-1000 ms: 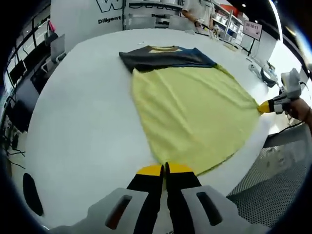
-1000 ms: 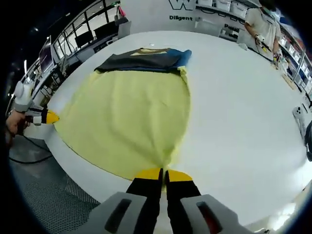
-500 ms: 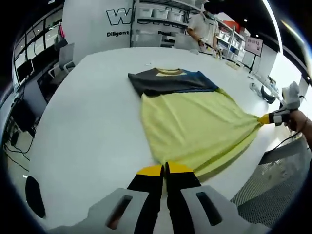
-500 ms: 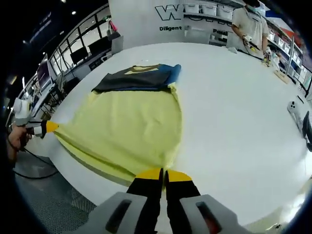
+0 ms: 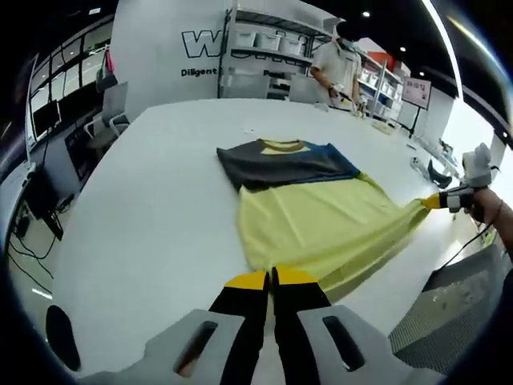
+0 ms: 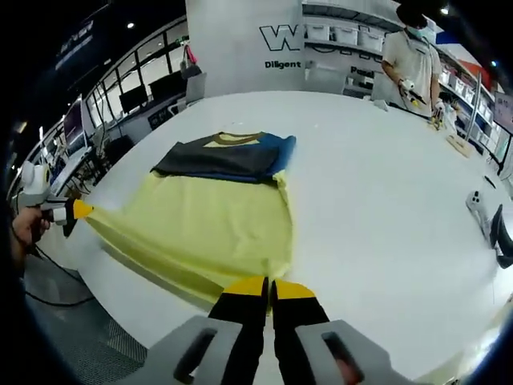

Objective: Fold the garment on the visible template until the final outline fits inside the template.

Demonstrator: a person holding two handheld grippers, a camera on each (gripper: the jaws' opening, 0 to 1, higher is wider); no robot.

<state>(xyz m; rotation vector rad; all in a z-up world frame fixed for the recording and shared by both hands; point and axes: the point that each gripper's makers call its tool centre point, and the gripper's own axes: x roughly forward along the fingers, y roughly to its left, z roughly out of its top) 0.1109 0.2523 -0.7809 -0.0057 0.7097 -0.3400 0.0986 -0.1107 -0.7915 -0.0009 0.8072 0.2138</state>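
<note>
The garment (image 5: pixel 313 216), a shirt with a yellow body and a dark top with blue at one shoulder, lies spread on the white table (image 5: pixel 144 208). Its collar end is far from us, and its near hem is lifted off the surface at both corners. In the right gripper view the same shirt (image 6: pixel 216 216) sags between those two raised corners, while the dark shoulder part rests flat on the tabletop.

We hold one hem corner in the left gripper (image 5: pixel 271 278), its jaws pressed together with the yellow cloth pinched between the tips. The right gripper (image 6: pixel 269 287) is likewise clamped on the other hem corner. Each tool also shows small in the other's view, at the stretched point of cloth, held by a hand (image 6: pixel 24 228).

We judge that the step in hand is the lengthwise fold, with the hem raised and ready to be carried toward the collar. We cannot make out any template outline on the table, so we cannot say how the shirt sits against it. The next move calls for bringing both corners forward together, level with each other and taut. The hem should be laid on or just short of the dark shoulder band before we release, so the fold line comes out straight.

Beyond the table, a person (image 6: pixel 410 56) stands at the far side near shelving.
</note>
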